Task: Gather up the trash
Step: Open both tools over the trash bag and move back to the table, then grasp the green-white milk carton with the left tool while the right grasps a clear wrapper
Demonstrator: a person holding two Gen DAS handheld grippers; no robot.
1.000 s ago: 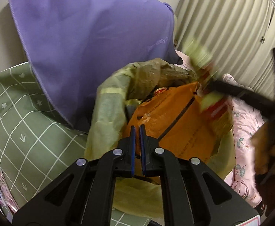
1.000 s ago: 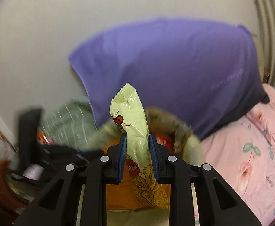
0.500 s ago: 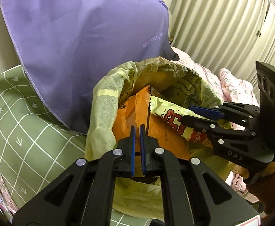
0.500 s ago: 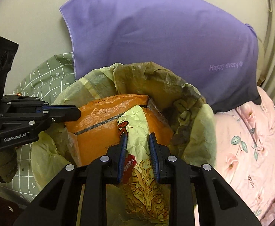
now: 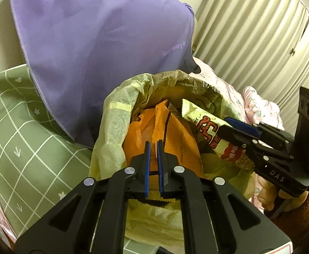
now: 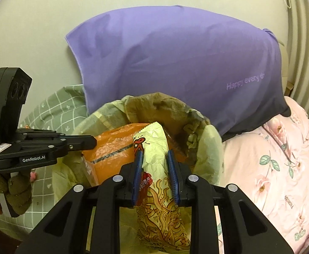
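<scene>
- Right tongs [image 6: 155, 176] still clamp the noodle-snack wrapper [image 6: 154, 154], now lowered into the yellow trash bag [image 5: 120, 122] over the orange bag [image 5: 175, 146].
- Left tongs [image 5: 153, 165], narrow, pinch the yellow bag's near rim.
- Release looks next.

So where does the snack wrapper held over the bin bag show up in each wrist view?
Left wrist: the snack wrapper sits right of centre, pinched by the right tongs over the yellow bin bag.
Right wrist: lower centre, between its own tongs' fingers.
Shared landmark: the orange plastic bag inside the bin bag.
</scene>
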